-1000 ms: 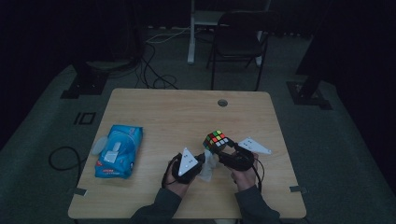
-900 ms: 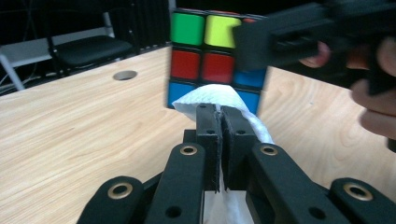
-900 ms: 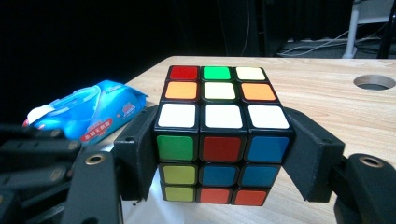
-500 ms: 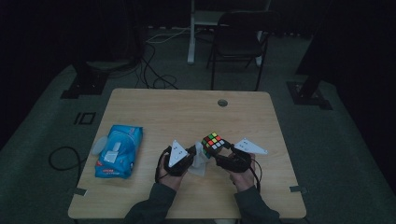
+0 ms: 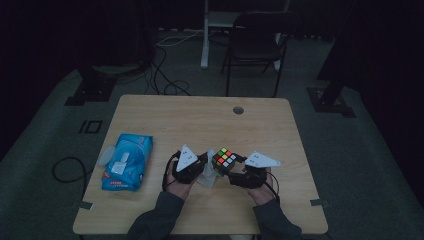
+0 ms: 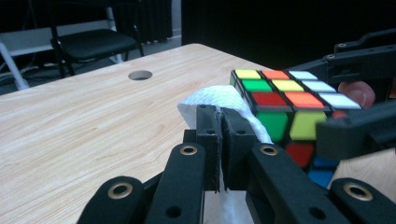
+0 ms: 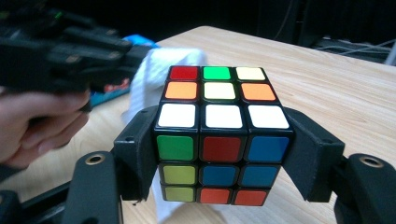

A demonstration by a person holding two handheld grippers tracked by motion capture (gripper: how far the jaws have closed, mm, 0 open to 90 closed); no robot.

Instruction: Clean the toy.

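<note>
A scrambled colour cube [image 5: 224, 159] is lifted just above the wooden table [image 5: 200, 120], clamped by two opposite sides in my right gripper [image 5: 227, 166]. In the right gripper view the cube [image 7: 219, 135] sits squarely between the black jaws of that gripper [image 7: 219, 149]. My left gripper [image 5: 202, 164] is shut on a white wipe [image 5: 207, 174], which hangs down close to the cube's left side. In the left gripper view its jaws [image 6: 219, 119] pinch the folded wipe [image 6: 210, 99], and the wipe lies against the cube [image 6: 285, 107].
A blue pack of wipes [image 5: 125, 161] lies at the table's left. A round cable hole [image 5: 238, 110] is at the far middle. Behind the table stand a dark chair [image 5: 260, 45] and floor cables [image 5: 167, 75].
My left gripper has moved left and a little up with the wipe. The right gripper and cube have shifted only slightly to the left.
</note>
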